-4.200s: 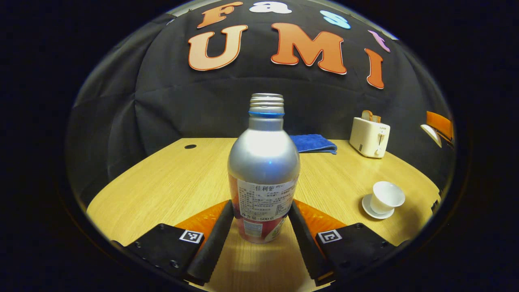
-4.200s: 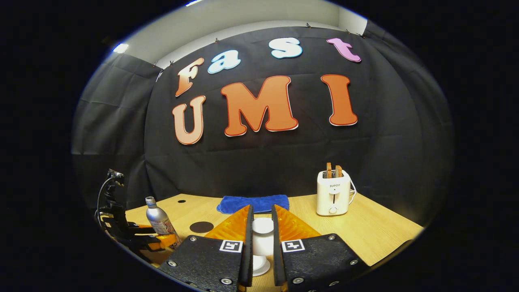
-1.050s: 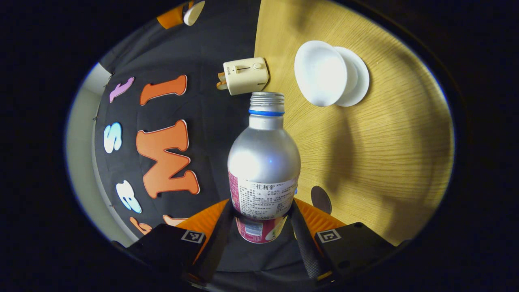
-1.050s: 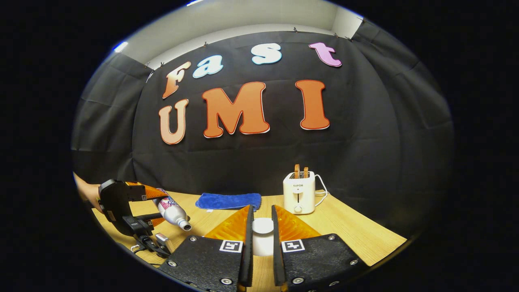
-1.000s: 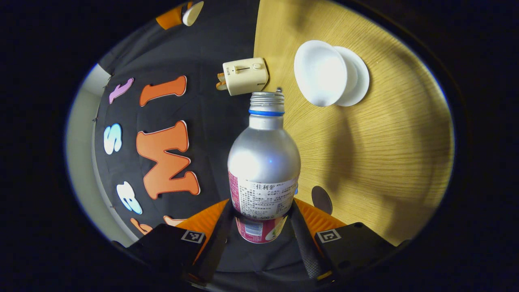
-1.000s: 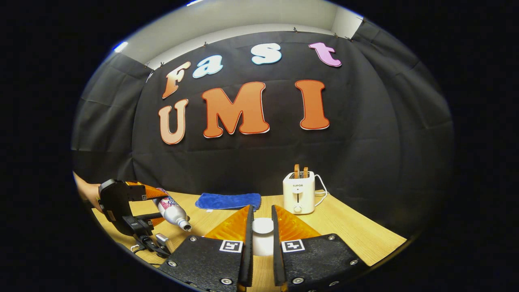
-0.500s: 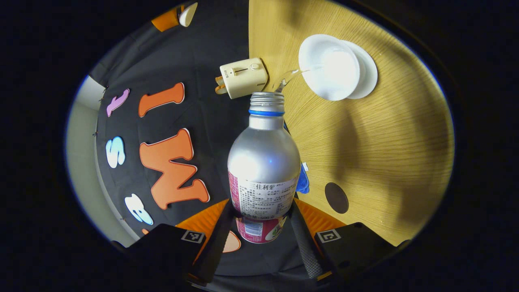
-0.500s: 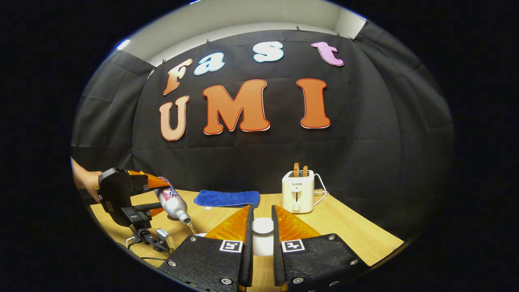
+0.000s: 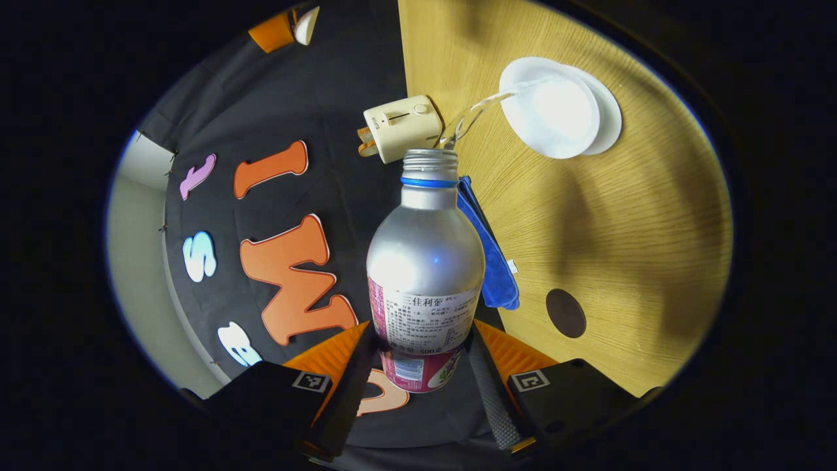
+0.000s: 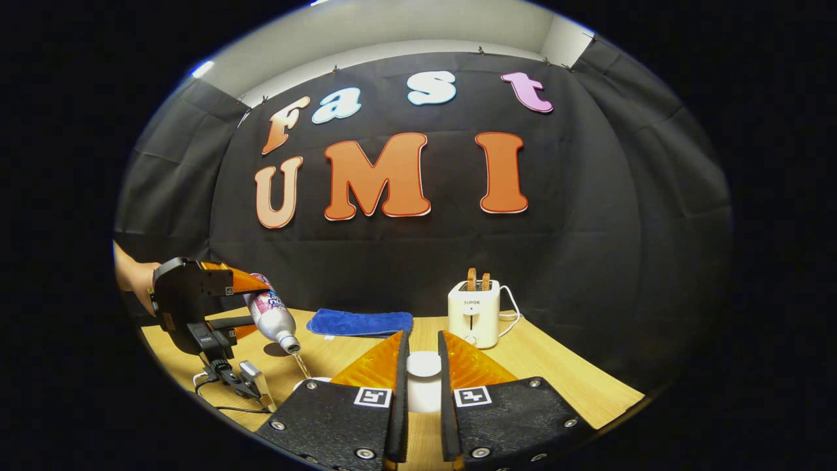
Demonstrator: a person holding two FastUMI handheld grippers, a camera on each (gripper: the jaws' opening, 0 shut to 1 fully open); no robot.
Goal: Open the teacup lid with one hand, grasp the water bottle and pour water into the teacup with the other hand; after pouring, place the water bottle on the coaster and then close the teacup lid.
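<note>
My left gripper [image 9: 420,340] is shut on a silver water bottle [image 9: 425,261] with no cap, tilted on its side above the table. A thin stream of water [image 9: 480,108] arcs from its mouth into the white teacup [image 9: 549,108], which stands open on its saucer [image 9: 611,114]. The dark round coaster [image 9: 565,313] lies bare nearer to me. My right gripper [image 10: 424,356] is shut on the white teacup lid [image 10: 424,366], held above the table. In the right gripper view the left gripper [image 10: 252,304] tips the bottle [image 10: 273,319] mouth-down at the left.
A cream toaster [image 10: 474,314] with toast in it stands at the back of the wooden table [image 10: 575,373]. A folded blue cloth [image 10: 359,322] lies along the back edge beside it. A hand [image 10: 134,275] holds the left gripper at the far left.
The bottle went from upright on the table to lifted and tipped. In the last second water began to flow into the cup. The right gripper keeps the lid raised.
</note>
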